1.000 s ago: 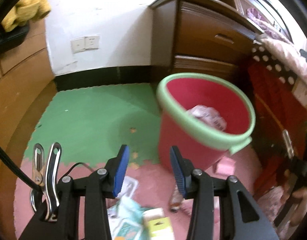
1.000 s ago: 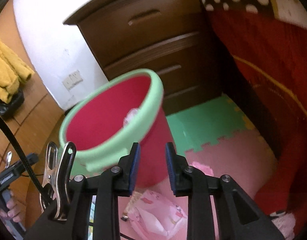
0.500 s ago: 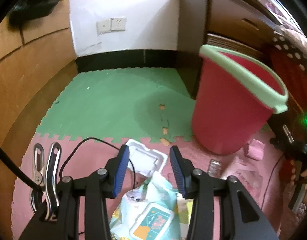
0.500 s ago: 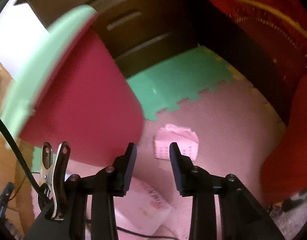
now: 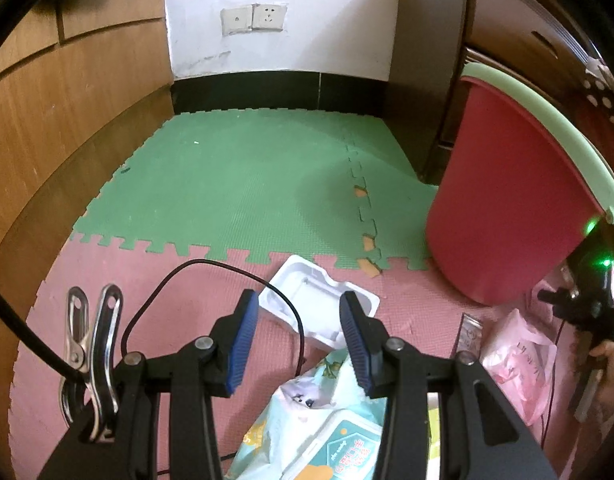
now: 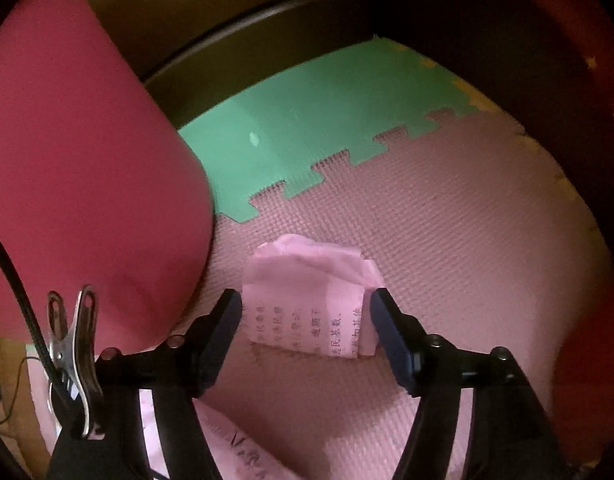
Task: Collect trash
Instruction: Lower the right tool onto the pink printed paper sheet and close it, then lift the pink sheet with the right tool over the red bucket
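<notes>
A red bucket [image 5: 511,208] with a pale green rim stands on the foam mat at the right of the left wrist view; its side [image 6: 75,168] fills the left of the right wrist view. My left gripper [image 5: 297,316] hangs open above a white plastic tray [image 5: 319,304] and a light wet-wipes pack [image 5: 327,432], touching neither. My right gripper [image 6: 305,312] is low over the pink mat, its jaws opening; a crumpled pink printed paper [image 6: 311,304] lies between its fingers, and the pads do not press on it.
A pink plastic bag [image 5: 519,364] and a small foil wrapper [image 5: 469,332] lie on the mat by the bucket. A thin black cable [image 5: 211,276] loops across the floor. Wooden panels at left, a dark drawer chest [image 6: 235,12] behind, red bedding at right.
Both grippers came down from bucket height to near the floor. The right gripper's jaws spread wide and now straddle the pink paper. The left gripper's gap is unchanged.
</notes>
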The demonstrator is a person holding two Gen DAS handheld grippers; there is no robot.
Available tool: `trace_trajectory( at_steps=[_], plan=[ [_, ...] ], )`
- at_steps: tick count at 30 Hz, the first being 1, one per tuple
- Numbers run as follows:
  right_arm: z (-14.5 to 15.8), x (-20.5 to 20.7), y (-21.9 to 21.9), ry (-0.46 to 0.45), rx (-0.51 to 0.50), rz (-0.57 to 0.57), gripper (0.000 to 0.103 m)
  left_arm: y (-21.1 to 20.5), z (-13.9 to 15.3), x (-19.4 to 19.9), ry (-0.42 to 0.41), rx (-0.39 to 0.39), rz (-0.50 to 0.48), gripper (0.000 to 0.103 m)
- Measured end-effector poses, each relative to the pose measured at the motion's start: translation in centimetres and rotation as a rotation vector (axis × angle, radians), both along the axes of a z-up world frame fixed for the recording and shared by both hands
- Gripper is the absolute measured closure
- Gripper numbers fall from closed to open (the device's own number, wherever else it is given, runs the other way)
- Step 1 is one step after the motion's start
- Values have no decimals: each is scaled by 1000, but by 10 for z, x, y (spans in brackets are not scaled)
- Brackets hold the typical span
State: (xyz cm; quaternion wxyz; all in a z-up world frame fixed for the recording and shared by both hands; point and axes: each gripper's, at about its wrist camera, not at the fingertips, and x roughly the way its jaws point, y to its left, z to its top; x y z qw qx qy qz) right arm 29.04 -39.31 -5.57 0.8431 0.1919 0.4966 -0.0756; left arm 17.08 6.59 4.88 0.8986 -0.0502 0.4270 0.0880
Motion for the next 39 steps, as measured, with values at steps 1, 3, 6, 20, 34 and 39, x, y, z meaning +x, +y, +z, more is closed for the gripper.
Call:
trace_trajectory(
  at_steps=[1, 3, 6, 20, 34, 39],
  plan=[
    [-4, 1, 0, 5, -6, 0, 34, 1, 0, 0, -2, -3, 3, 59],
    [-7, 1, 2, 4, -24, 0, 34, 1, 1, 0, -2, -9, 5, 59],
    [-7, 0, 7, -1, -54, 9, 34, 2, 1, -1, -1, -23, 12, 59],
    [-15, 2, 50, 49, -277, 164, 16, 2, 1, -2, -8, -23, 16, 59],
    [0, -19, 35, 46, -209, 115, 29, 5, -3, 2, -13, -32, 8, 59],
    [43, -40, 28, 33, -239, 95, 29, 14, -7, 5, 8, -65, 18, 59]
  ],
)
